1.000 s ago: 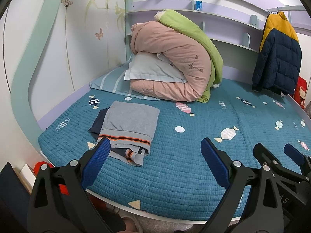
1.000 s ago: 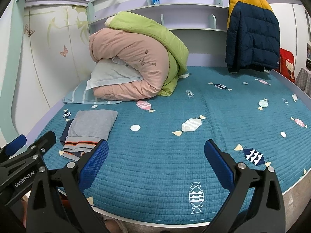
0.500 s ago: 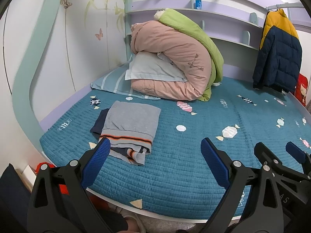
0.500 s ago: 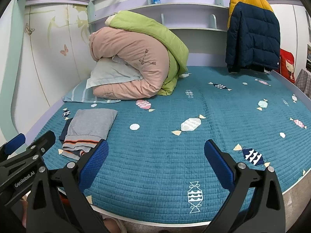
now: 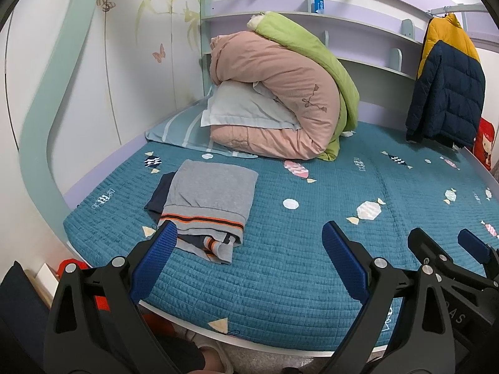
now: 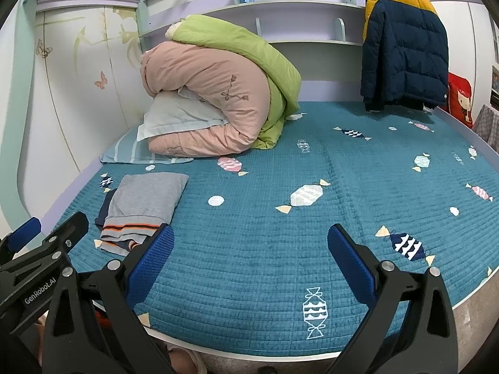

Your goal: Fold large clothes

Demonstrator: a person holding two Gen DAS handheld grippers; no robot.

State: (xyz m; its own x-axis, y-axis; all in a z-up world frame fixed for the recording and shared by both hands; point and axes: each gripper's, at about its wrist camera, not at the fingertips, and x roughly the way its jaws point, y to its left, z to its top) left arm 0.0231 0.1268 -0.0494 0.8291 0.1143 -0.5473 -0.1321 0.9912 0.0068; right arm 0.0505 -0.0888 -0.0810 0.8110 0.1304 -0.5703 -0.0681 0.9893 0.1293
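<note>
Both hand-held grippers, left (image 5: 246, 251) and right (image 6: 251, 254), gape wide and empty. I judge the left nearer: the folded grey, orange-striped garment (image 5: 209, 199) lies ahead-left on the teal quilted bed (image 5: 312, 249), long axis running away.

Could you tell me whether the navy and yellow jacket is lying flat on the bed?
No, the navy and yellow jacket hangs from a rail above the far side of the bed.

White "GenRobot.AI" lettering on the left gripper (image 6: 40, 237) body | pale letters "AS" on the right gripper (image 5: 443, 249) body.
</note>
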